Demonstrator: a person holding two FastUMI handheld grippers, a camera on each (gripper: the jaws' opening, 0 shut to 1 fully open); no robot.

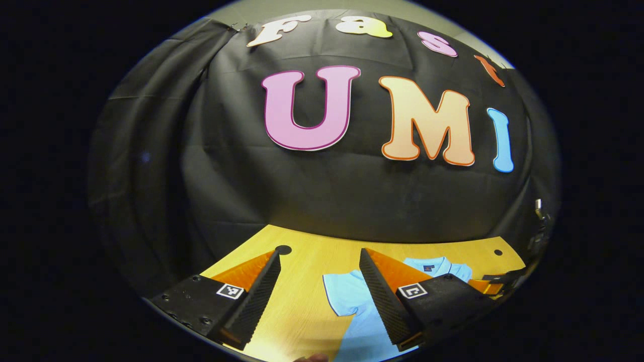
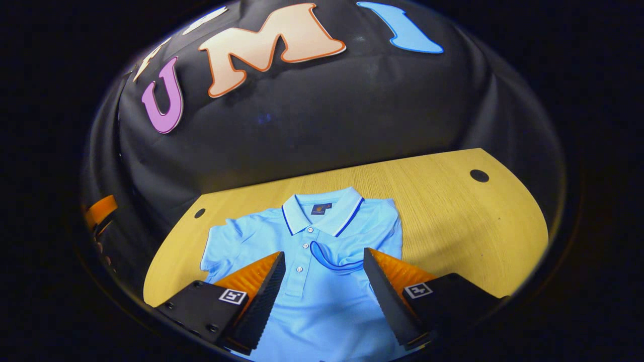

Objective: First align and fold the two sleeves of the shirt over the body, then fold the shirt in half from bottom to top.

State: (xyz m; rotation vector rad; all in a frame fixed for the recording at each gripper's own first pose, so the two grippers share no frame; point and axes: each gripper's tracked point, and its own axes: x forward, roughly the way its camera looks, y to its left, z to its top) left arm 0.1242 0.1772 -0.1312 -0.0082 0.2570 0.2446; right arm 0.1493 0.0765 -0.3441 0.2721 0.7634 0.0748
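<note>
A light blue polo shirt (image 2: 322, 306) lies flat on the wooden table (image 2: 453, 226), collar (image 2: 322, 206) toward the black wall. In the right gripper view, the sleeve on the right is folded onto the chest, its dark-trimmed cuff (image 2: 329, 257) by the button placket, while the sleeve on the left (image 2: 221, 241) lies spread out. My right gripper (image 2: 324, 252) hovers open over the chest, holding nothing. My left gripper (image 1: 319, 251) is open over bare table beside the spread sleeve (image 1: 342, 296), with its right finger above the shirt (image 1: 365, 327). The left gripper (image 2: 98, 211) also appears at the far left edge.
The table (image 1: 302, 301) has small round holes near its far corners (image 1: 283, 249) (image 2: 479, 175). Black cloth wall (image 2: 327, 115) rises right behind the table. Bare wood stretches to the right of the shirt in the right gripper view. The right gripper (image 1: 495, 282) shows beyond the shirt.
</note>
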